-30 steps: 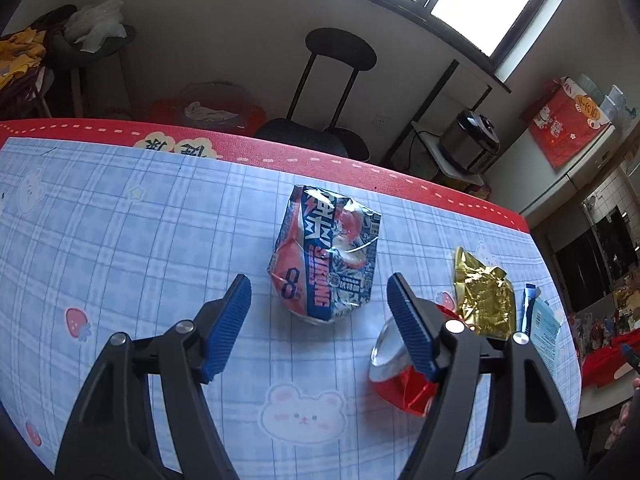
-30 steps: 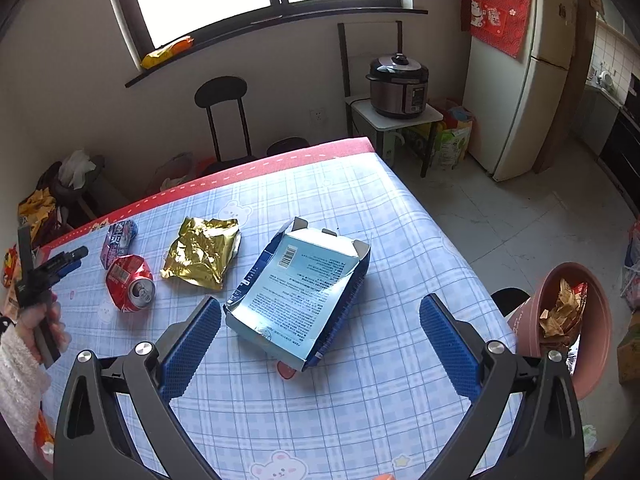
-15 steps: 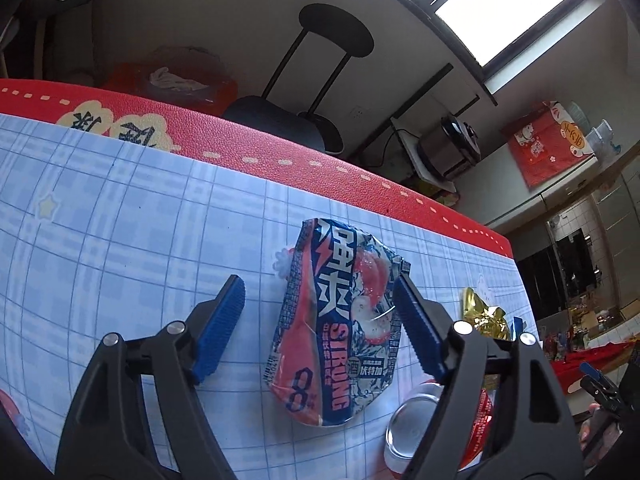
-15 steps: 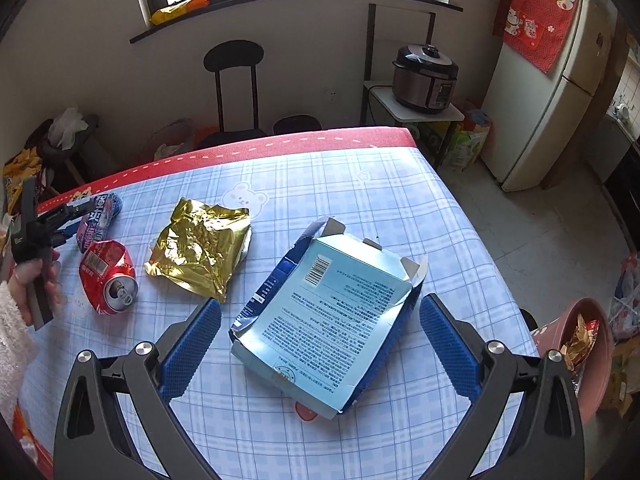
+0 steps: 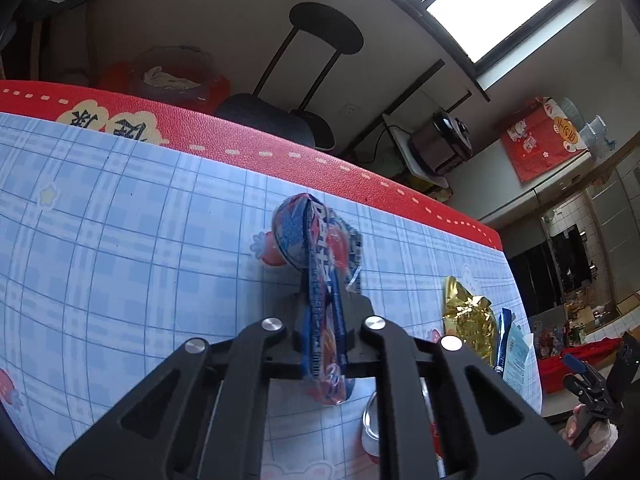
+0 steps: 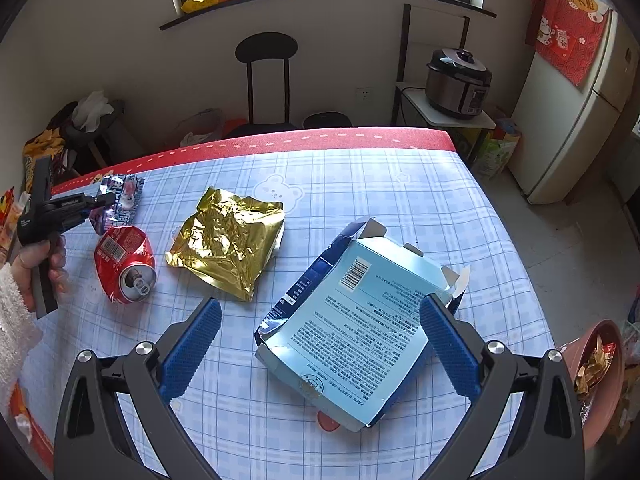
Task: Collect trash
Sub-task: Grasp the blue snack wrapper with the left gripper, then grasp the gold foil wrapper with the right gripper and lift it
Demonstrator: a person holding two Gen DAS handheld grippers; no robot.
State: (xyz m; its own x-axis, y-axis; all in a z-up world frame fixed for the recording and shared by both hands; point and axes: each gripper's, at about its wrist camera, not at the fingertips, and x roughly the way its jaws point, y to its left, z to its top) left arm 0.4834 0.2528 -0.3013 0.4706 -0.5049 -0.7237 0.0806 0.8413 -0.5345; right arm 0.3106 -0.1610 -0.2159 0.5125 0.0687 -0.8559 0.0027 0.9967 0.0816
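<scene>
A crumpled blue-and-red snack wrapper [image 5: 316,240] is squeezed flat and stands on edge between the pads of my left gripper [image 5: 326,320], whose jaws are closing hard on it. The right wrist view shows the same wrapper [image 6: 124,196] at the table's far left. My right gripper [image 6: 320,304] is open and hangs low over a flattened light-blue carton [image 6: 360,320], one finger on each side and neither touching it. A crushed red can [image 6: 124,264] and a gold foil bag [image 6: 228,240] lie between the two grippers.
A blue checked cloth with a red border [image 6: 320,136] covers the table. A pink bin [image 6: 600,360] holding scraps stands on the floor past the right edge. A black chair [image 6: 266,52] and a rice cooker [image 6: 460,76] are behind the table.
My left gripper moved forward over the snack wrapper and shut on it, folding it narrow. My right gripper came down closer to the light-blue carton and stayed open.
</scene>
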